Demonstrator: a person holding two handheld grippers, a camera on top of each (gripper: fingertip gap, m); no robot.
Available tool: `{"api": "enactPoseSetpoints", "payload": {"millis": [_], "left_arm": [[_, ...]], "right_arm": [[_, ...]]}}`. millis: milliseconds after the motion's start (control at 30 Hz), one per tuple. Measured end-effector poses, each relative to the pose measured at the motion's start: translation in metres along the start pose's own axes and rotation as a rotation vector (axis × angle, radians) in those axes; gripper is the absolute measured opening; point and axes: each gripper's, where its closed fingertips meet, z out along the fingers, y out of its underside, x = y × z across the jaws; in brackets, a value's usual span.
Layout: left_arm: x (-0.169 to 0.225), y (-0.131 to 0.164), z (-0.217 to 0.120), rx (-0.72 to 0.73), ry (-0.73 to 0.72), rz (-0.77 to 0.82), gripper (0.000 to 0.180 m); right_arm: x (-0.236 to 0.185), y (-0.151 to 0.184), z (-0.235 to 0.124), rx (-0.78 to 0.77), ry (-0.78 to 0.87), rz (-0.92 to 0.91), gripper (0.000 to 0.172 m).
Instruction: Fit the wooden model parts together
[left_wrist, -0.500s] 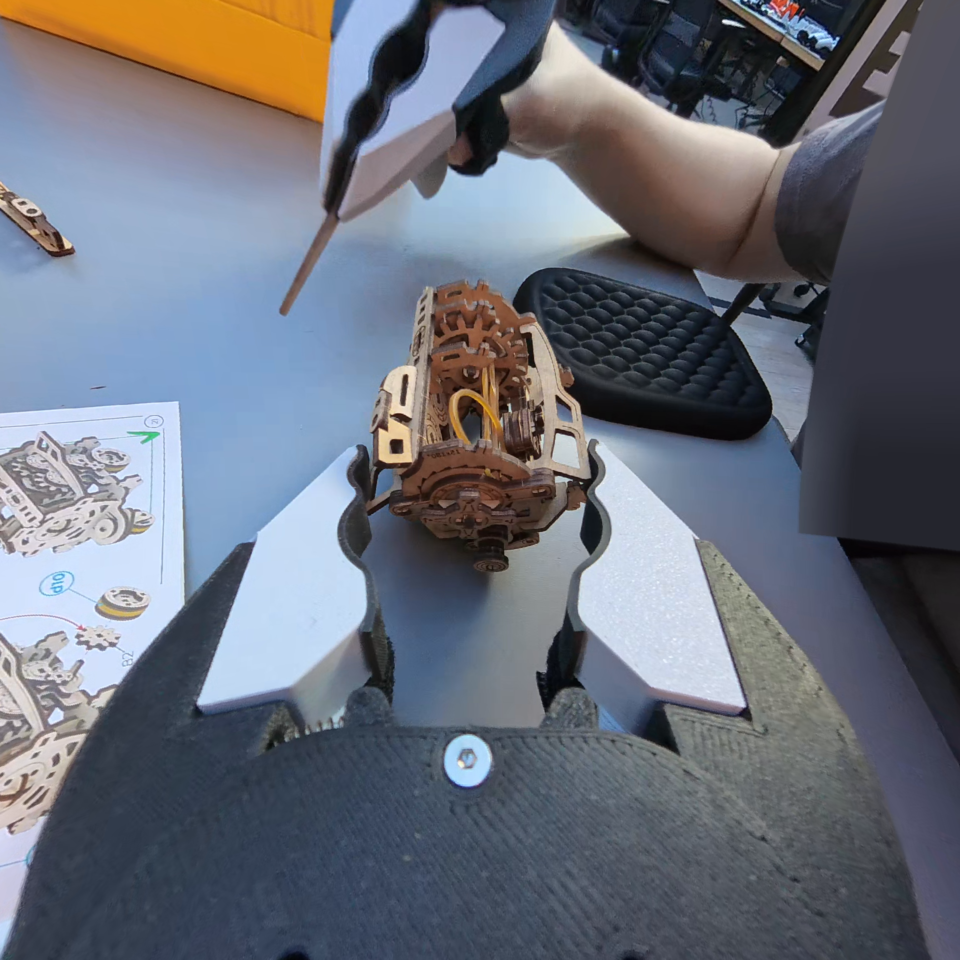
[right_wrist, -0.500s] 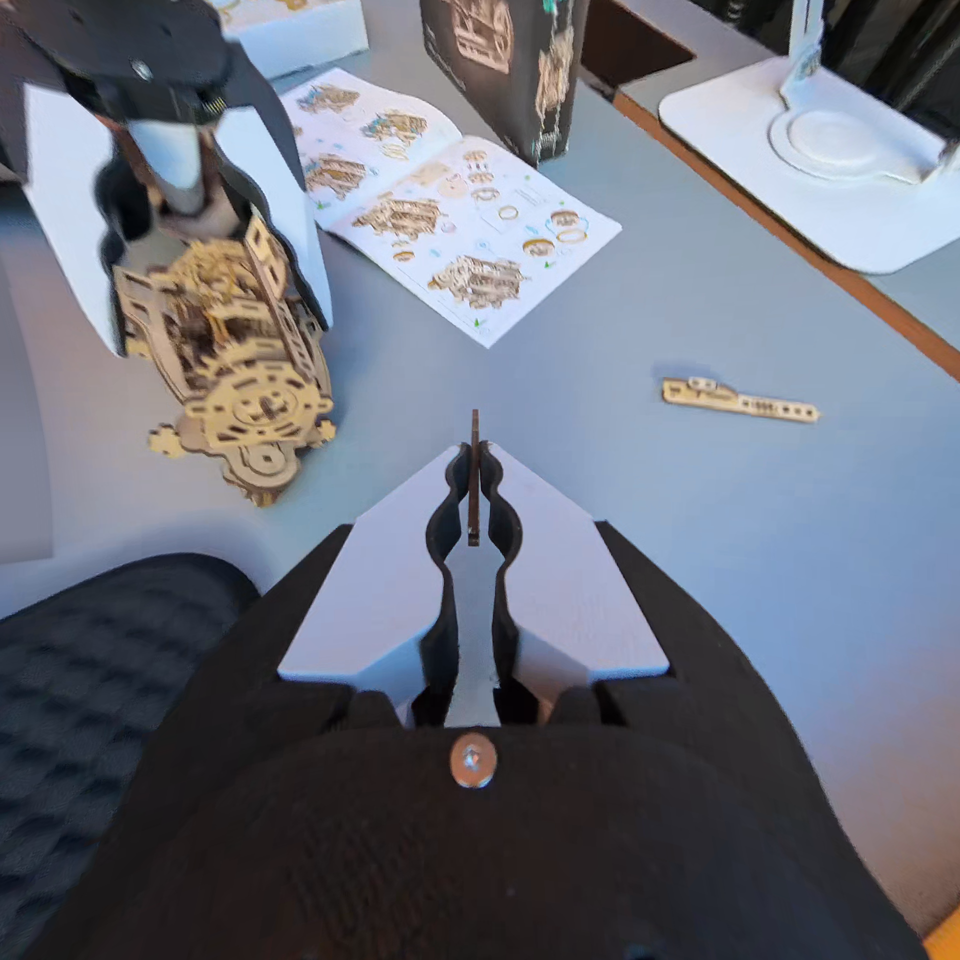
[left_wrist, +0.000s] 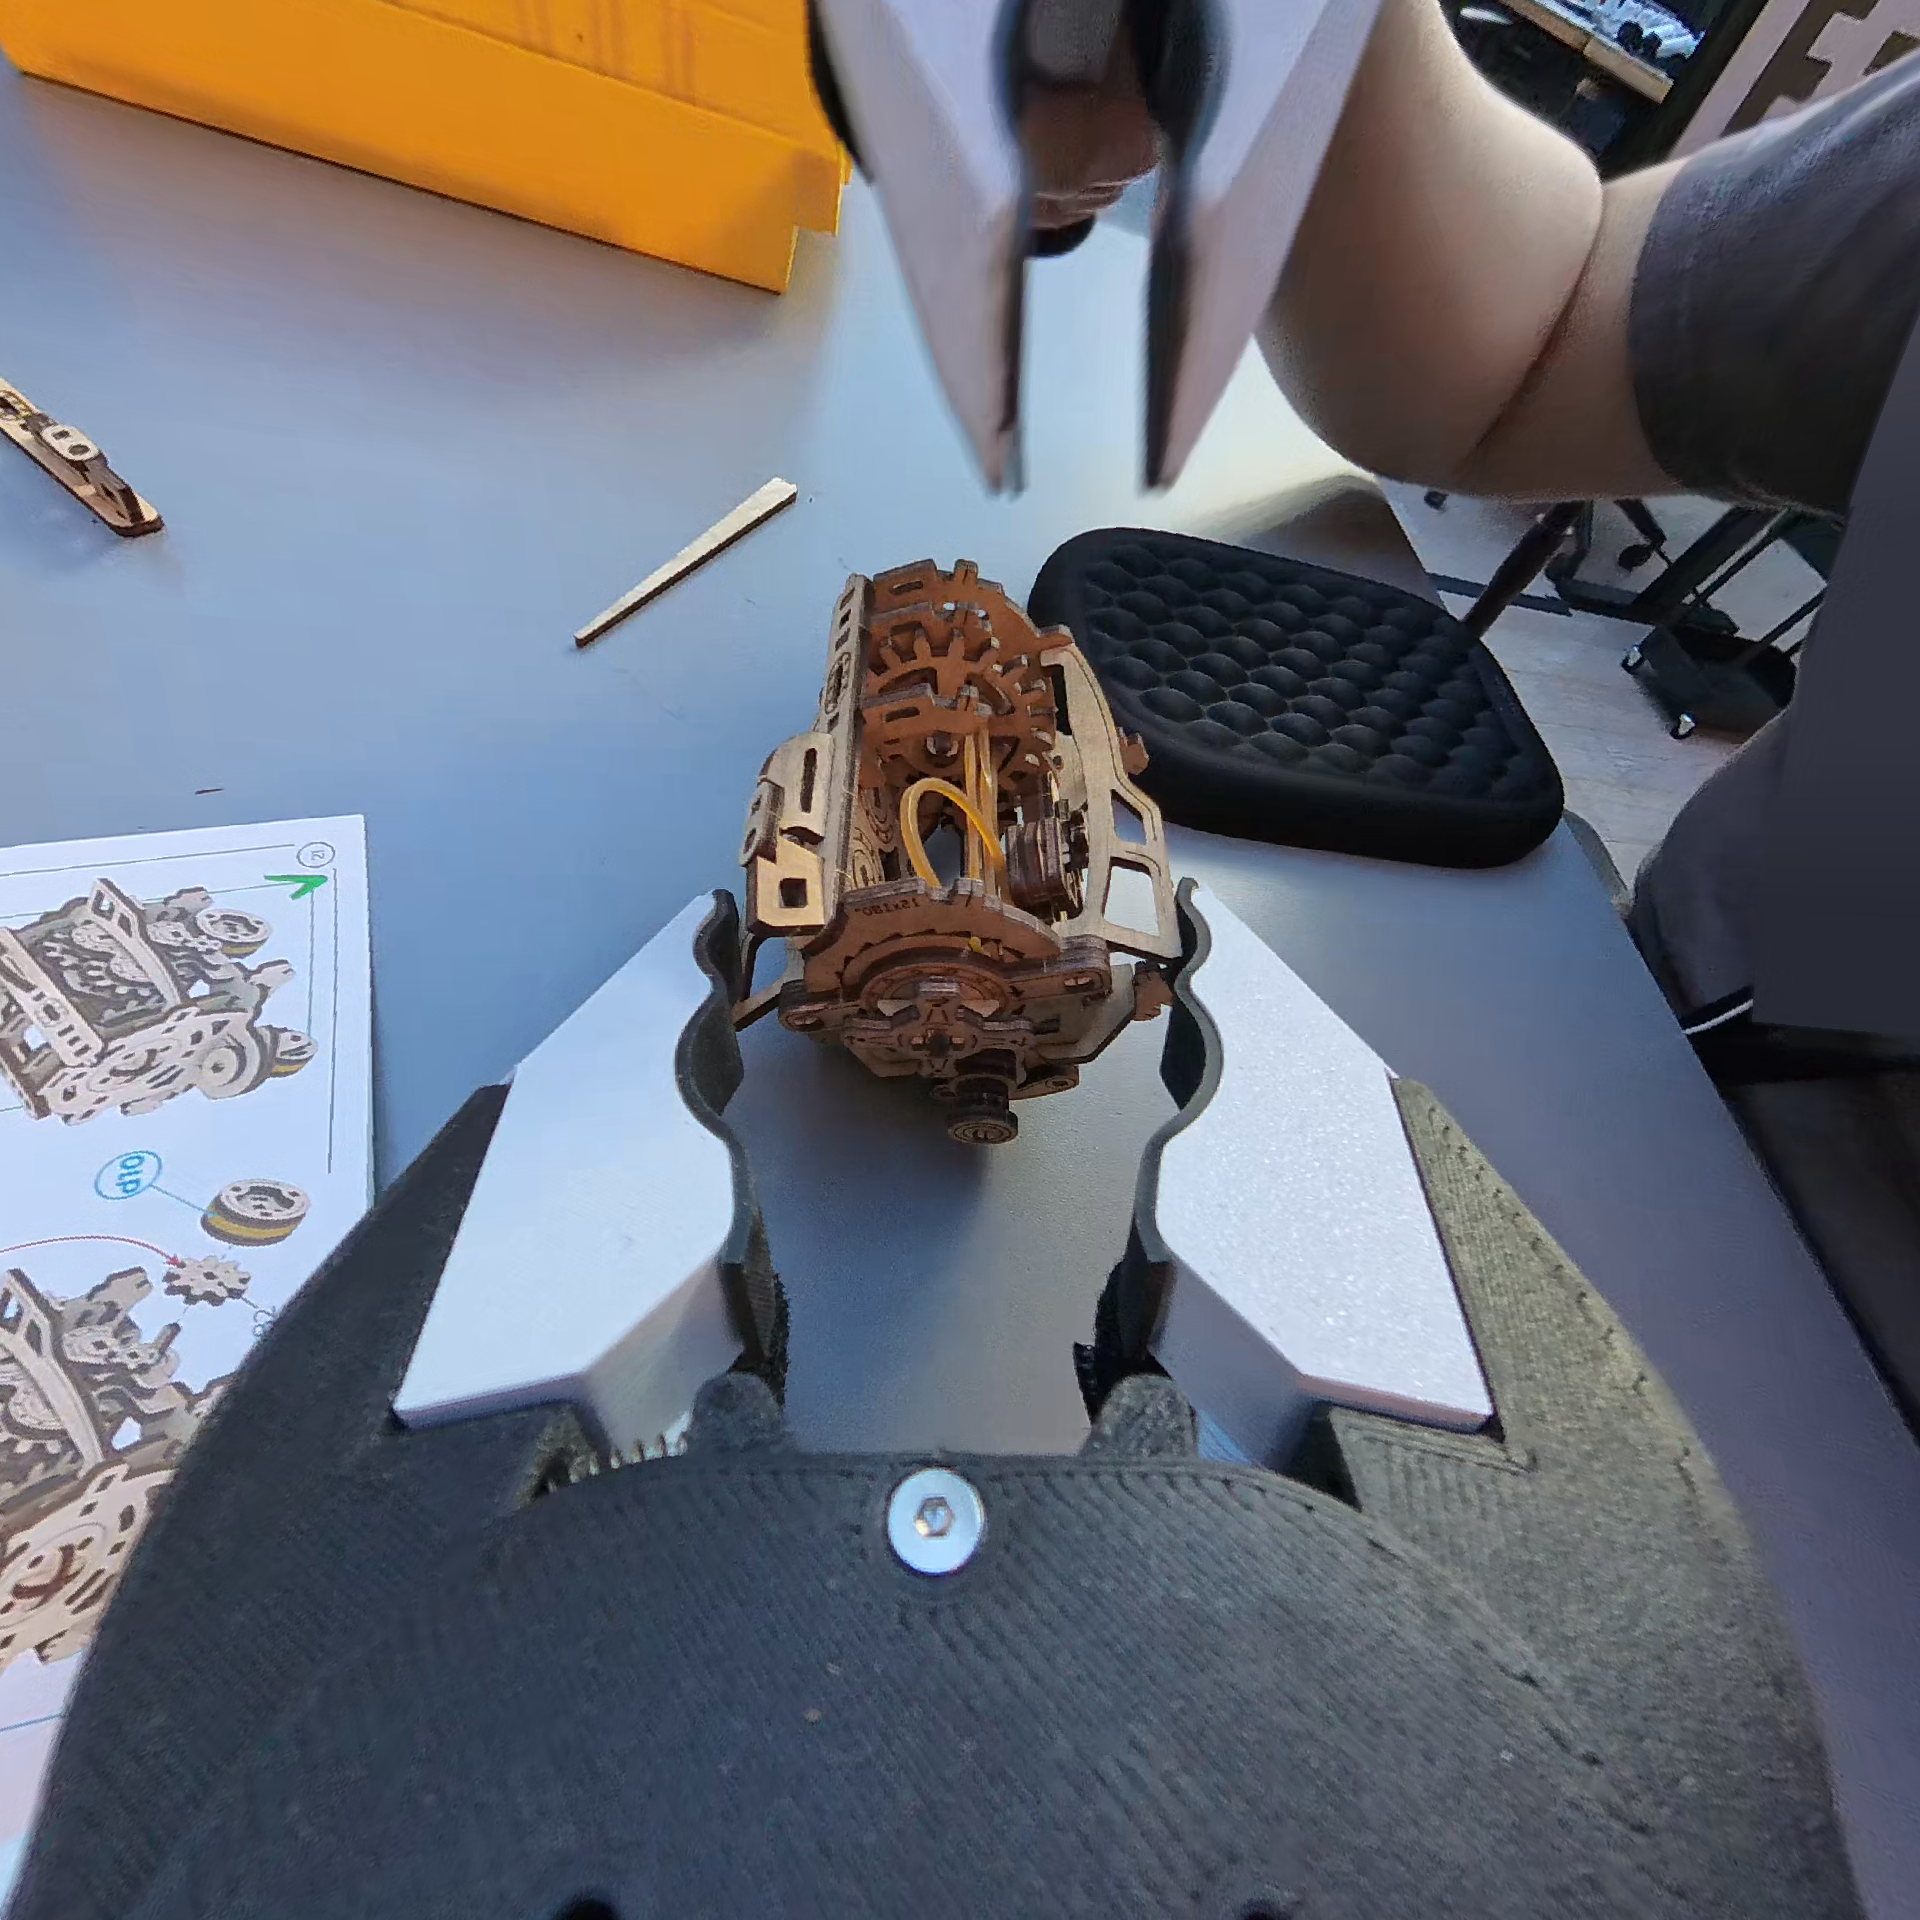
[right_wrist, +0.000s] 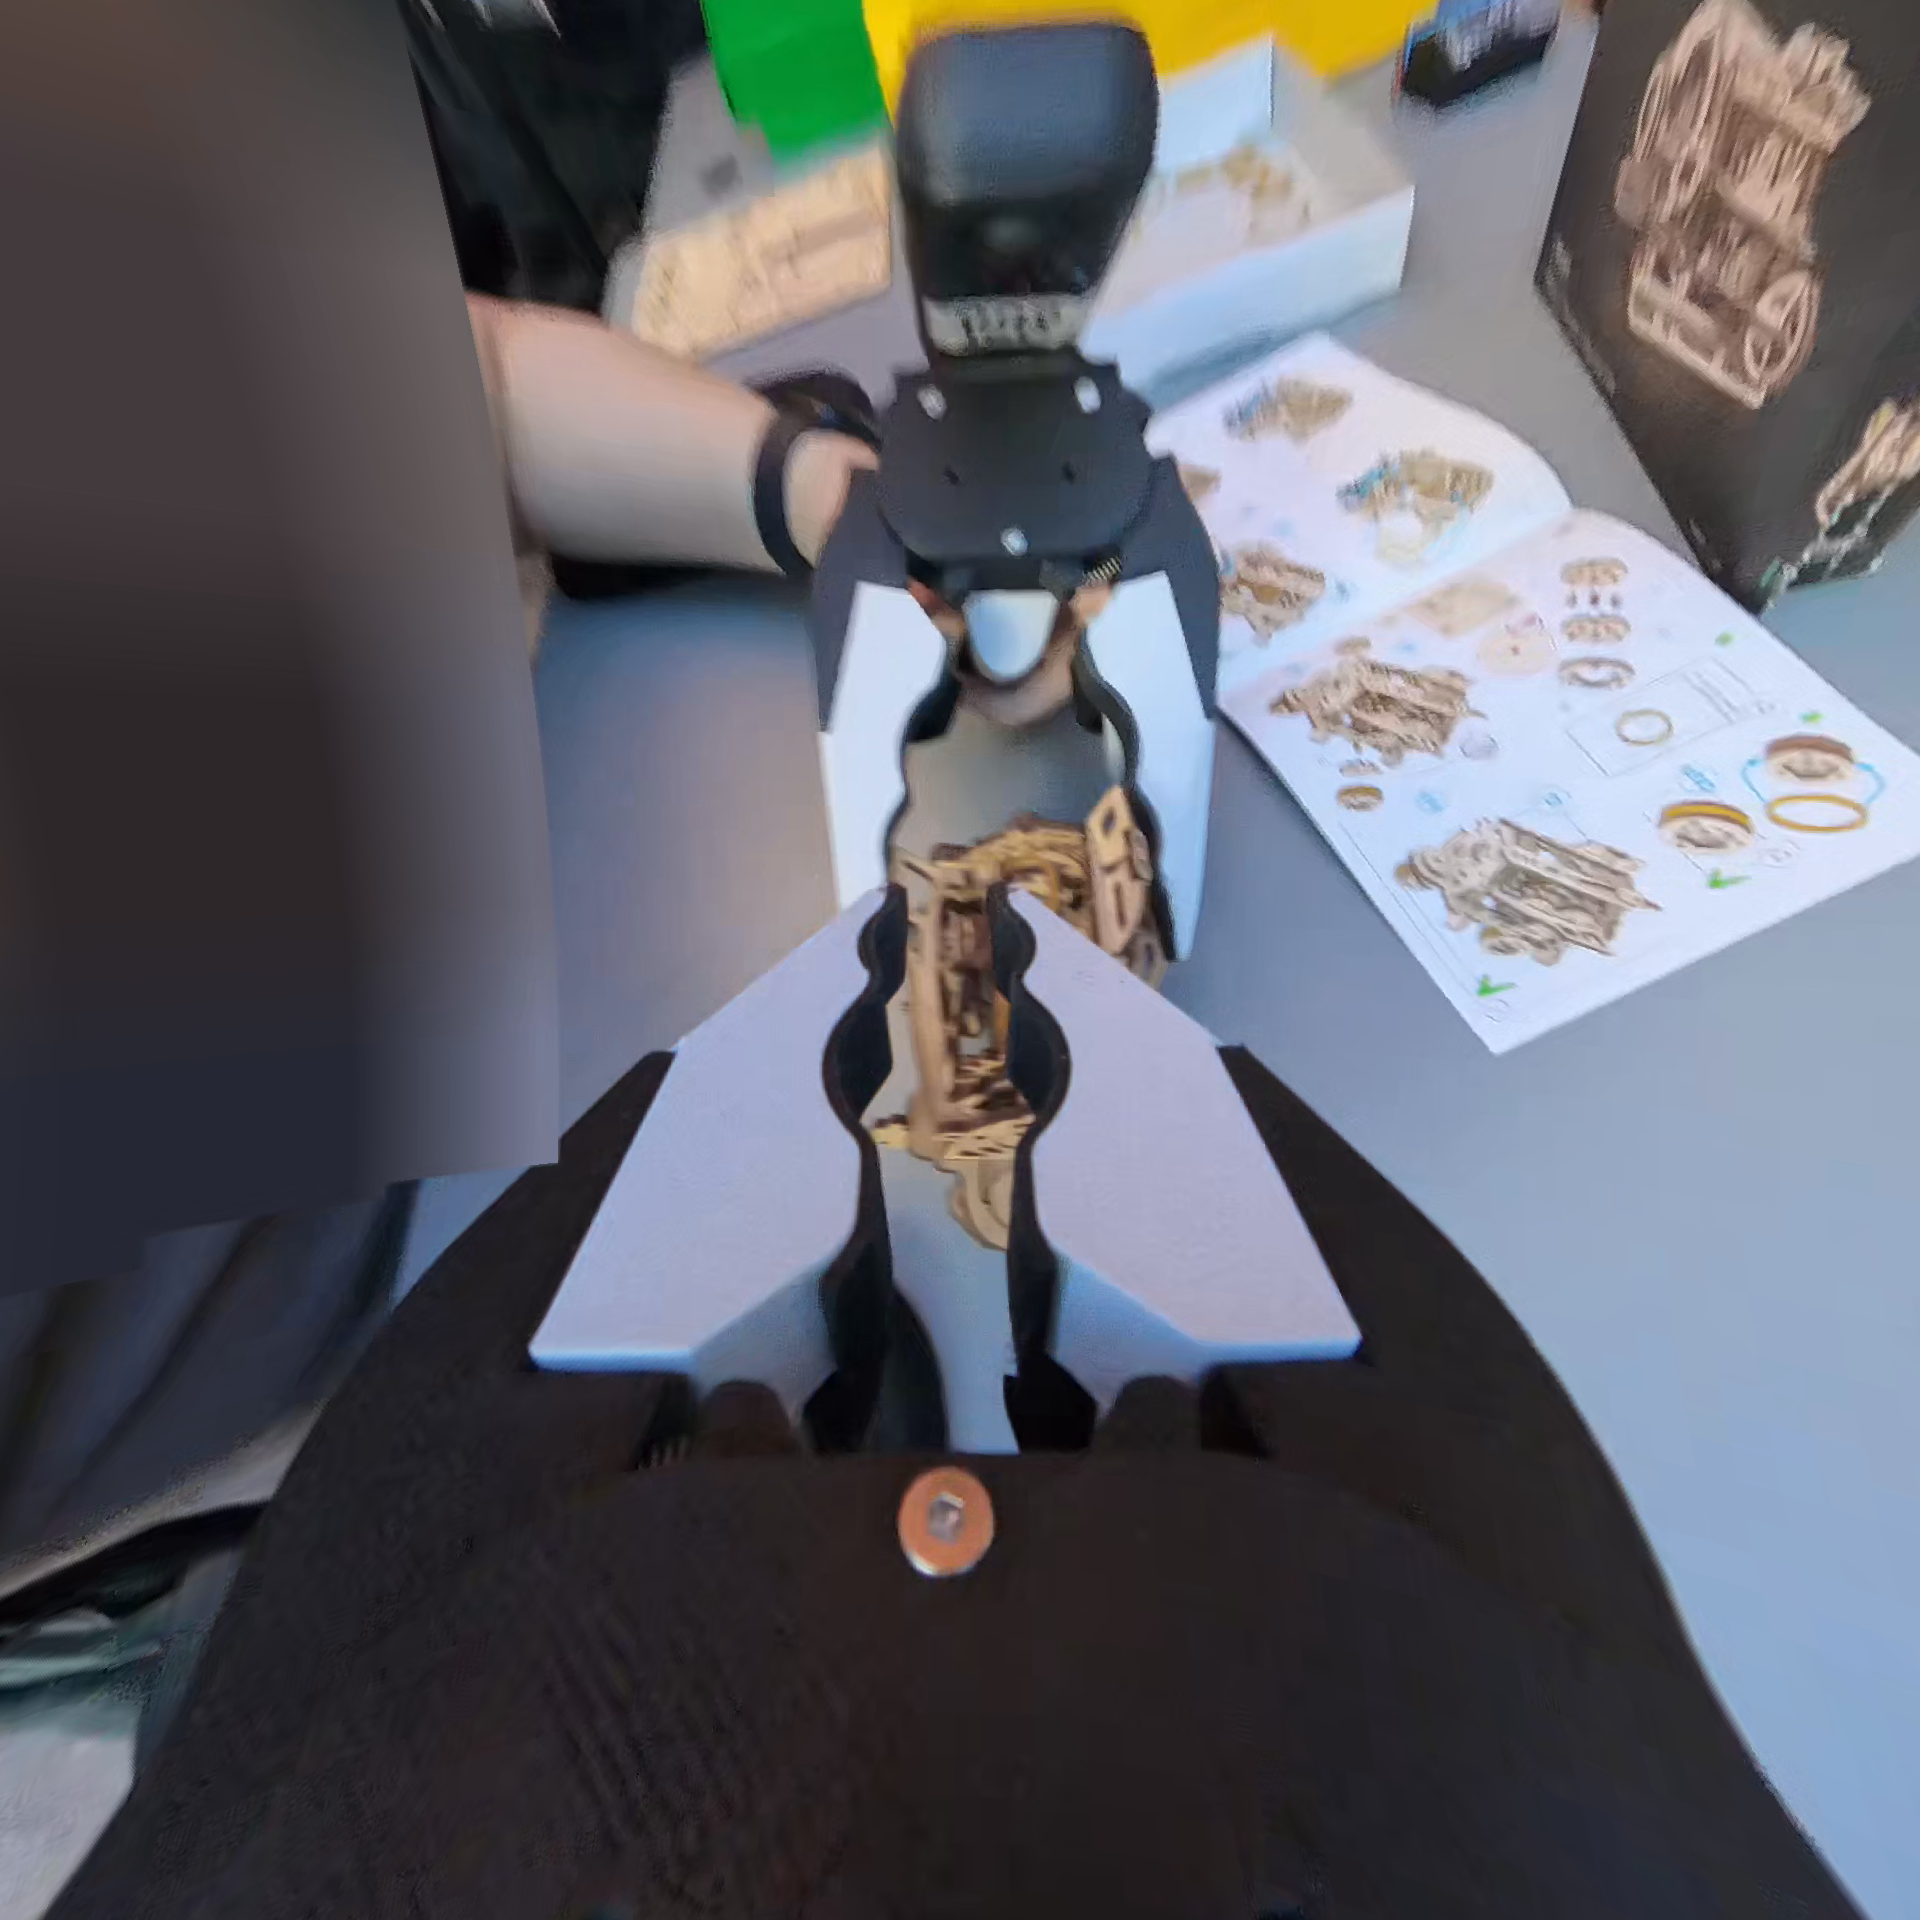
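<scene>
The wooden model (left_wrist: 951, 862) sits on the grey surface (left_wrist: 416, 468), full of little gears, with a yellow rubber band (left_wrist: 951, 821) looped inside it. The left hand-held gripper (left_wrist: 956, 935) has its two fingers wide apart on either side of the near end of the model, and both pads touch its sides, pinching it there. The right hand-held gripper (left_wrist: 1081, 478) hangs in the air above the far end of the model with its fingers a little apart, and nothing is between them. In the right wrist view, that gripper (right_wrist: 945, 914) looks down on the model (right_wrist: 1029, 883), which shows through the gap, but the picture is blurry. A thin wooden stick (left_wrist: 686, 561) lies flat on the surface, to the left of the model and apart from it. A small dark wooden piece (left_wrist: 73, 457) lies farther left. A black bumpy pad (left_wrist: 1299, 696) lies just right of the model. An open booklet (left_wrist: 177, 1091) with drawings lies to the left. An orange box (left_wrist: 416, 114) is at the back.
</scene>
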Motion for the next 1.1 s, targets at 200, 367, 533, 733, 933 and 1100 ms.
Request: {"api": "enactPoseSetpoints", "payload": {"millis": [200,367,533,733,933,1100], "left_arm": [[0.001,0.001,0.0,-0.004,-0.015,0.032,0.081],[0.001,0.0,0.0,-0.002,-0.008,0.019,0.081],[0.001,0.0,0.0,-0.002,-0.01,0.023,0.081],[0.001,0.0,0.0,-0.002,-0.009,0.02,0.081],[0.0,0.0,0.0,-0.002,-0.009,0.015,0.081],[0.0,0.0,0.0,-0.003,-0.009,0.014,0.081]], "right_arm": [[0.019,0.018,0.034,-0.24,0.056,-0.014,0.012],[0.02,0.026,0.04,-0.306,0.077,-0.023,0.009],[0.023,0.029,0.044,-0.372,0.093,-0.066,0.0],[0.024,0.03,0.042,-0.448,0.125,-0.098,0.0],[0.029,0.028,0.036,-0.512,0.168,-0.094,0.0],[0.03,0.031,0.03,-0.559,0.187,-0.086,0.0]]}}
